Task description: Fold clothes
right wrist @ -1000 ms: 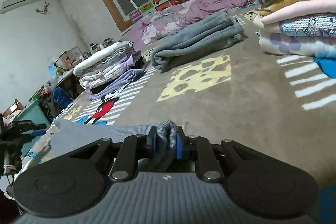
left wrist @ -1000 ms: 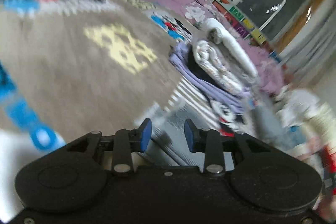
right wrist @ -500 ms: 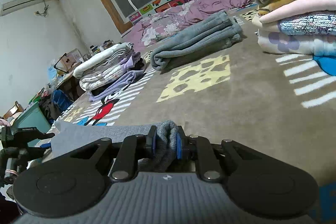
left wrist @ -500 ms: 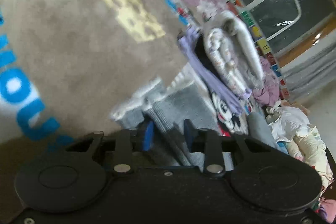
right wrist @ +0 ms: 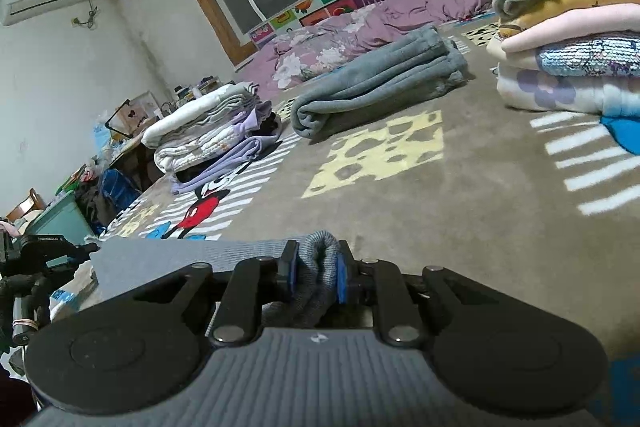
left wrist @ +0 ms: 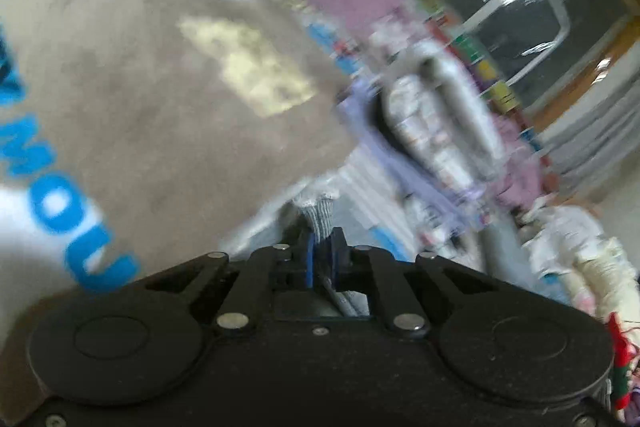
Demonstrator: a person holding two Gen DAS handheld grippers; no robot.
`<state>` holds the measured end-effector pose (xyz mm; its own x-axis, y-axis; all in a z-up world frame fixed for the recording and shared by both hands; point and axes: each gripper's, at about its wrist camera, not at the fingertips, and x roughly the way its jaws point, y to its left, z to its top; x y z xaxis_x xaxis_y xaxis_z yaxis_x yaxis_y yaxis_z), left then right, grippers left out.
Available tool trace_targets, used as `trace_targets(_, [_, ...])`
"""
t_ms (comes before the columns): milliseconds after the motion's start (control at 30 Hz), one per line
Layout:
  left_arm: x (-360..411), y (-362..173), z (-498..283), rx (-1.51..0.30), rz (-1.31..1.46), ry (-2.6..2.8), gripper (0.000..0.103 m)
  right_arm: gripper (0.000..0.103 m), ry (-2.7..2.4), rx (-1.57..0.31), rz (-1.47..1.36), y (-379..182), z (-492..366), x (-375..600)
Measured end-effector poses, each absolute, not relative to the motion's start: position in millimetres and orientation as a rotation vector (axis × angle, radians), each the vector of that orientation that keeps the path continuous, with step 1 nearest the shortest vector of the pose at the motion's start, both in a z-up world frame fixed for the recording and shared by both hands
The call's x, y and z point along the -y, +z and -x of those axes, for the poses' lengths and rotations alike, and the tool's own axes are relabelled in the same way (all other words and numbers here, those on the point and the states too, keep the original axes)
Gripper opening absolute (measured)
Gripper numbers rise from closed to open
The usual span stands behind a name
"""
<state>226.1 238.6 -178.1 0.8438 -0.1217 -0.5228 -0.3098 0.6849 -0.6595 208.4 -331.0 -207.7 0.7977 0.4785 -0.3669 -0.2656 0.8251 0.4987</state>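
A grey ribbed knit garment (right wrist: 192,259) lies on the brown patterned carpet (right wrist: 460,195). My right gripper (right wrist: 316,273) is shut on a bunched edge of this garment, and the cloth stretches off to the left. My left gripper (left wrist: 322,253) is shut on another edge of the grey garment (left wrist: 320,217), low over the carpet (left wrist: 160,115). The left wrist view is blurred by motion. In the right wrist view the other gripper's dark body (right wrist: 40,255) shows at the far left.
A folded grey blanket (right wrist: 380,83) and a stack of folded clothes (right wrist: 212,131) lie on the carpet ahead. A taller pile of folded clothes (right wrist: 568,39) stands at the right. A purple quilt (right wrist: 380,23) lies under the window. A teal bin (right wrist: 60,219) stands at the left.
My left gripper was open above the garment's edge, came down onto it and has shut on it. My right gripper has kept its hold and hardly moved.
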Motion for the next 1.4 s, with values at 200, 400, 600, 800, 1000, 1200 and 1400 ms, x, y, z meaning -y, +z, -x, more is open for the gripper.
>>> trace_targets(200, [-241,-178,-222,-0.529,0.861,0.08,0.032,0.021,0.419,-0.518,-0.455,-208,-210,332])
trace_targets(400, [-233,-168,-218,-0.484,0.731,0.083,0.005,0.021,0.42,-0.502,-0.442,-206,-208,330])
trace_targets(600, [-231,-171,-226,-0.483,0.705,0.077,0.005,0.021,0.419,-0.514,-0.442,-207,-209,330])
trace_targets(800, [-231,-188,-235,-0.575,0.673,0.124,0.01,0.021,0.413,-0.492,-0.428,-204,-206,329])
trace_targets(1000, [-221,-167,-222,-0.536,0.578,0.171,0.02,0.021,0.406,-0.51,-0.432,-207,-208,329])
trace_targets(1200, [-183,-125,-199,-0.426,0.299,0.136,0.025,0.028,0.404,-0.518,-0.442,-205,-207,332])
trace_targets(1400, [-113,-127,-189,-0.472,0.081,-0.283,0.028,0.033,0.366,-0.467,-0.443,-192,-198,338])
